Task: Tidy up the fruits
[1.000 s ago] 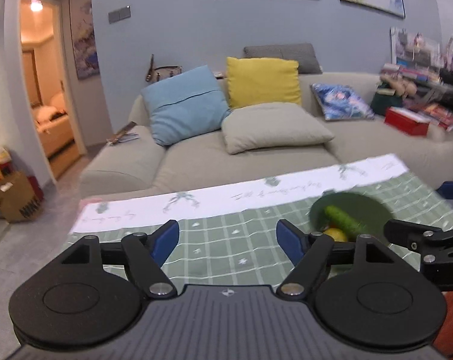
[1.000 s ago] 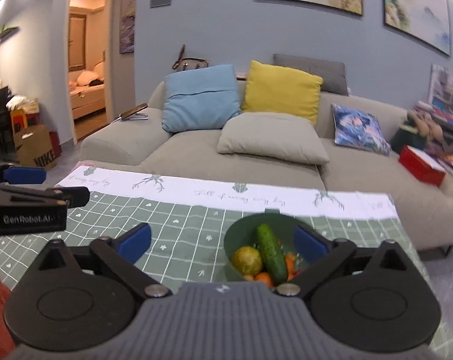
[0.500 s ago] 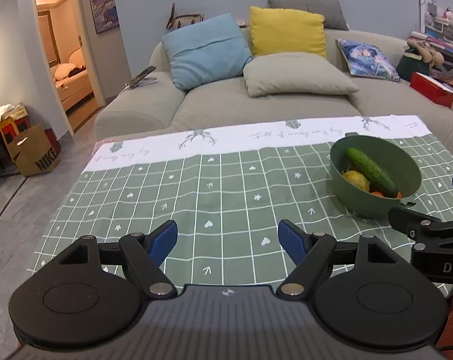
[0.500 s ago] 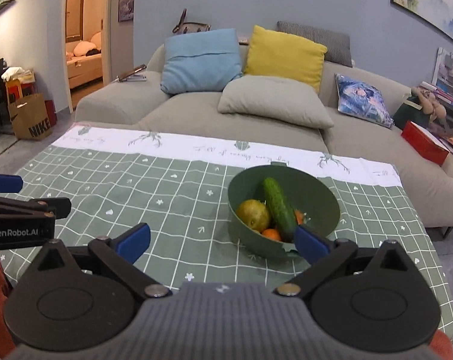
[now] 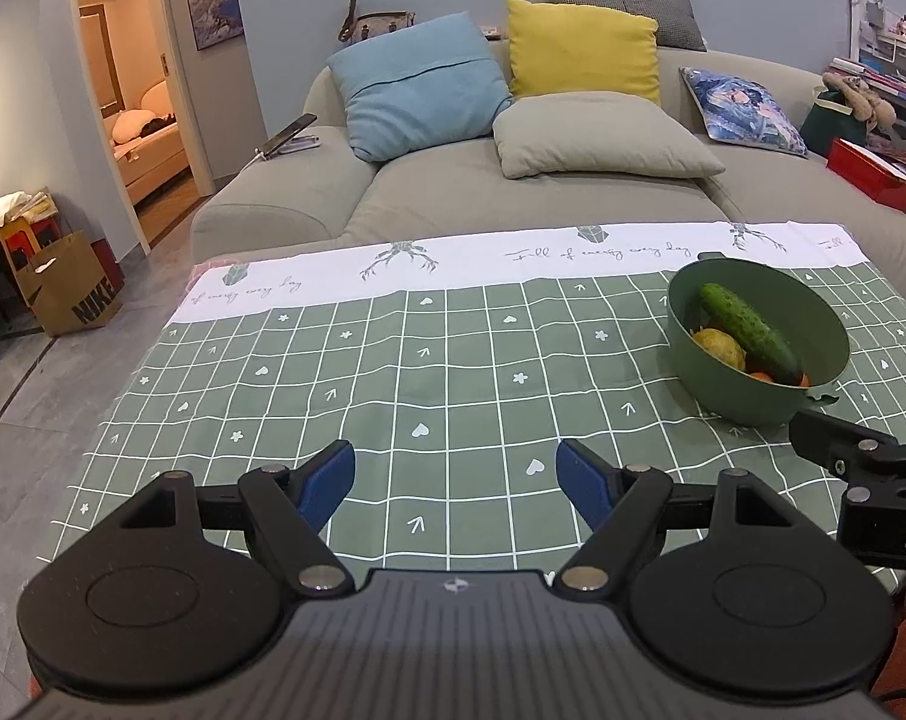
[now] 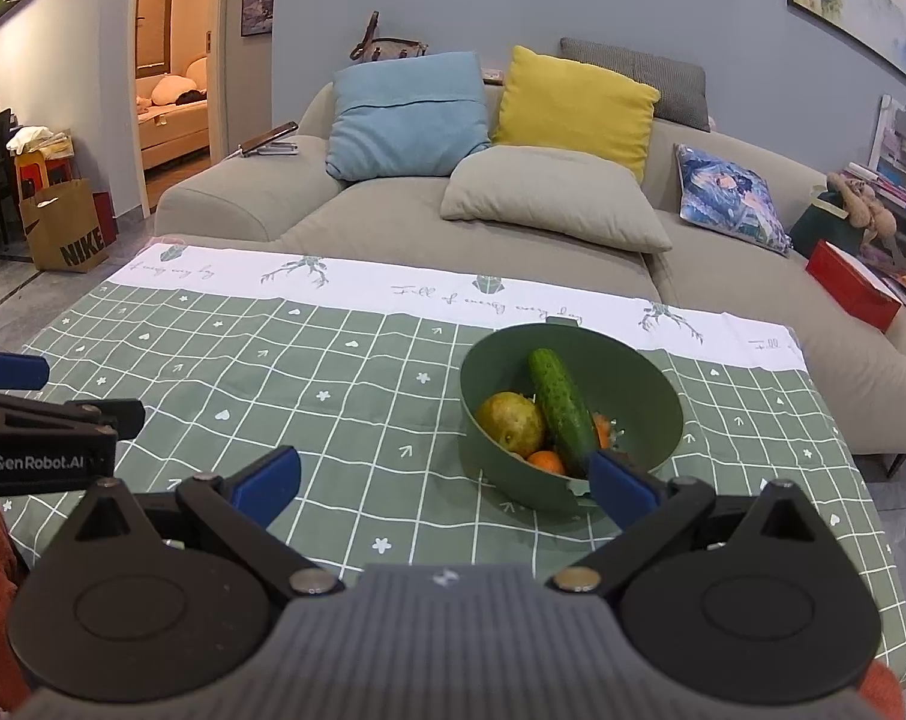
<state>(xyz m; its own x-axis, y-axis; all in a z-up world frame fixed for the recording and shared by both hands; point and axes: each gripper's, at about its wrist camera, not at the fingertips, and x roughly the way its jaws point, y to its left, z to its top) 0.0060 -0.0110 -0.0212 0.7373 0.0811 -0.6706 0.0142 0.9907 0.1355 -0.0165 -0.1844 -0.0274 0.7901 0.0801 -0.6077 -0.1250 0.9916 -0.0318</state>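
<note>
right wrist shows small orange (image 6: 546,461) in bowl (image 6: 657,402); left wrist barely.

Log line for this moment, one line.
left gripper open, empty | right gripper open, empty | bowl: cucumber, pear, orange | nothing grasped

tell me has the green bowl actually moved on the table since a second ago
No. The green bowl sits just below the white printed border of the tablecloth, as before. Only the cameras tilted down, so it looks shifted in view.
</note>
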